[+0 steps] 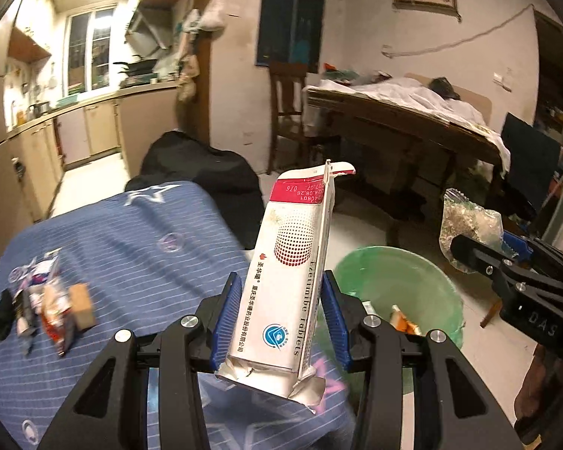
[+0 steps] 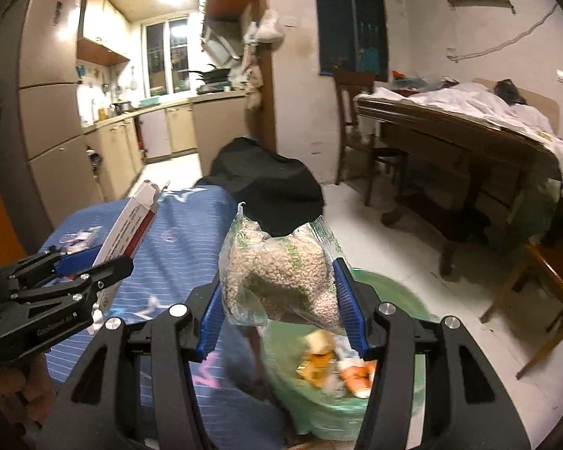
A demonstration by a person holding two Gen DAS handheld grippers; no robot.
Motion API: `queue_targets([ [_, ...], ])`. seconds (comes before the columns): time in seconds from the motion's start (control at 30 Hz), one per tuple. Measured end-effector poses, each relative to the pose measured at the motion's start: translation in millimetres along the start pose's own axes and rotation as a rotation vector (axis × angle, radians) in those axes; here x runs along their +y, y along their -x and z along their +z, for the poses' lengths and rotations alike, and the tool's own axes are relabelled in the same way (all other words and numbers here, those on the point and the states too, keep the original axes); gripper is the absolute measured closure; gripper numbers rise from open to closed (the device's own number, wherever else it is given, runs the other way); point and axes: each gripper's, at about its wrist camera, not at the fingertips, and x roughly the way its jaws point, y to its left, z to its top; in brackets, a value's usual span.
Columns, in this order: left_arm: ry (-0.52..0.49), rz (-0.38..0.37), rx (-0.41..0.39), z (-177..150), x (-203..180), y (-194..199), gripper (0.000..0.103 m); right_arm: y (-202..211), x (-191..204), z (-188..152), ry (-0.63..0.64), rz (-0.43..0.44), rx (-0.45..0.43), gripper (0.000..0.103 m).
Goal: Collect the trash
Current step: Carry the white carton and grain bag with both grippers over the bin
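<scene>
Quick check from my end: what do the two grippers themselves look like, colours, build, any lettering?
Both match: the left gripper and right gripper have black angular linkage frames with triangular cut-outs, silver round pivot screws and ribbed blue finger pads. Pale lettering marks each body's side. No cables or sleeves show.

surface: blue striped cloth (image 1: 139,240) | on it: small heap of wrappers (image 1: 37,303) | floor (image 1: 488,337): green-lined bin (image 1: 446,300)

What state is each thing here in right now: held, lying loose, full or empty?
Left tool: shut on the tablet box.
Tablet box: held upright, ends torn open.
Right tool: shut on the plastic bag.
Plastic bag: held, holds pale grains.
Green bin: lined, partly filled.
Remaining trash: loose on blue cloth.
</scene>
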Motion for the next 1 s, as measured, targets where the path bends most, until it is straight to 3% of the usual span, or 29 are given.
queue_targets([
  [0.2, -0.055, -0.042, 0.036, 15.1, -44.9, -41.9, 0.059, -10.0, -46.8, -3.6, -0.044, -0.046, 0.063, 0.052],
  [0.43, -0.103, -0.080, 0.123, 20.7, -79.8, -92.7, 0.058, -33.9, -89.6, -16.5, -0.137, -0.035, 0.185, 0.052],
  [0.67, -0.120, -0.098, 0.223, 14.9, -93.7, -138.1, 0.058, -66.8, -107.0, -23.1, -0.183, -0.008, 0.300, 0.052],
  [1.0, -0.149, -0.082, 0.295, -4.0, -100.5, -184.5, 0.058, -83.1, -120.3, -37.3, -0.203, 0.002, 0.359, 0.052],
])
